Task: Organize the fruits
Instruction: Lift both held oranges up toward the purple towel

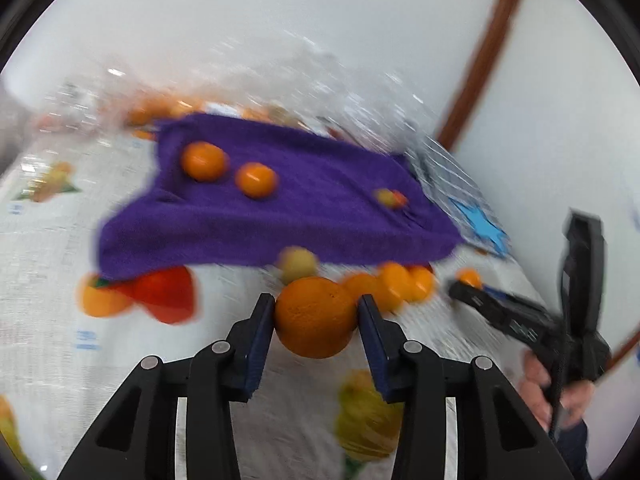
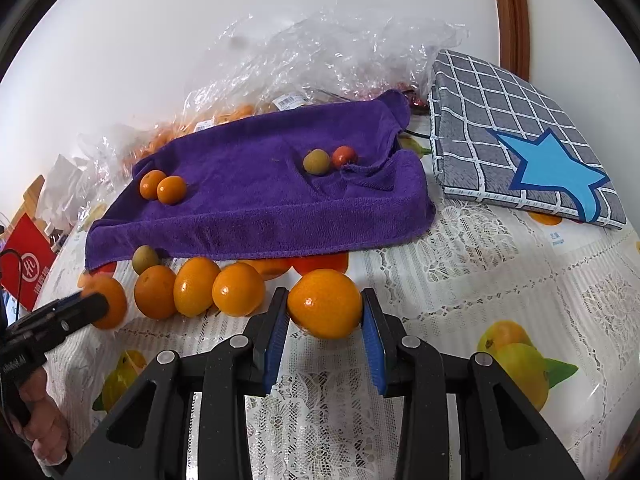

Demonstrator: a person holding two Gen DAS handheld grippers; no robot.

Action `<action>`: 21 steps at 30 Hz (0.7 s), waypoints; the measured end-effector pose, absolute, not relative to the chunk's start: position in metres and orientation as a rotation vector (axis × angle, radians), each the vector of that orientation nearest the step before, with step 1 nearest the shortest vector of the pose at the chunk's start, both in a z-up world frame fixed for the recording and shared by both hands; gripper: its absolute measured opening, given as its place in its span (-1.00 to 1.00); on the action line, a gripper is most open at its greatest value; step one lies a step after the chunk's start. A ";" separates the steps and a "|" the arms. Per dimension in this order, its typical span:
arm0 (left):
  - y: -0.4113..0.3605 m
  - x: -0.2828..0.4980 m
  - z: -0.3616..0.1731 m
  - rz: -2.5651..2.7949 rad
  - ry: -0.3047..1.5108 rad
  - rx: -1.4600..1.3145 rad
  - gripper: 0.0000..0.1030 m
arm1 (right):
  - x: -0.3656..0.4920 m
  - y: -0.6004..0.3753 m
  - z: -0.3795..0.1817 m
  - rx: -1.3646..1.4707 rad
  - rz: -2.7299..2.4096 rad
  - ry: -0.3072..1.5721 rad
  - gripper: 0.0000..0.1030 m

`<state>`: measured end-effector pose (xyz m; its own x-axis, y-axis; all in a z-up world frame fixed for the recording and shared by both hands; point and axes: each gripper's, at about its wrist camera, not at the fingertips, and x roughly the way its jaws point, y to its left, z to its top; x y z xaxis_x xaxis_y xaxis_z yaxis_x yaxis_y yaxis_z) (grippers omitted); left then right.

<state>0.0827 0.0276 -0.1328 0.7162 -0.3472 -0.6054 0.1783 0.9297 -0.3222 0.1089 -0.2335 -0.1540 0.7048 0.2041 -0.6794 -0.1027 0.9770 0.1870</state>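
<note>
My left gripper [image 1: 316, 312] is shut on a large orange [image 1: 314, 318] above the tablecloth; the view is motion-blurred. My right gripper [image 2: 325, 306] is shut on another orange [image 2: 325, 304] at the right end of a row of oranges [image 2: 196, 286] in front of a purple towel [image 2: 256, 196]. On the towel lie two small oranges [image 2: 163, 187], a green fruit [image 2: 316, 162] and a small red fruit [image 2: 344, 156]. A green fruit [image 2: 145, 259] sits at the towel's front edge. The left gripper [image 2: 94, 306] shows at the row's left end, with an orange [image 2: 110, 300] at its tip.
Crumpled clear plastic bags [image 2: 320, 52] with more oranges lie behind the towel against the white wall. A grey checked cushion with a blue star [image 2: 532, 148] lies at the right. A red box [image 2: 26, 260] stands at the far left. The tablecloth [image 2: 480, 272] has printed fruit.
</note>
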 end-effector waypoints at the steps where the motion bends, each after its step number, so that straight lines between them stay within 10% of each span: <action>1: 0.034 0.083 -0.132 -0.262 0.701 -0.263 -0.22 | 0.109 -0.234 -0.154 0.141 0.170 0.771 -0.31; 21: 0.038 0.103 -0.151 -0.200 0.849 -0.252 -0.20 | 0.116 -0.218 -0.160 0.072 0.187 0.830 -0.31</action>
<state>0.1032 0.0382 -0.1509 0.6450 -0.2734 -0.7136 0.0740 0.9518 -0.2978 0.1162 -0.2176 -0.1595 0.6594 0.1932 -0.7266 -0.1367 0.9811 0.1368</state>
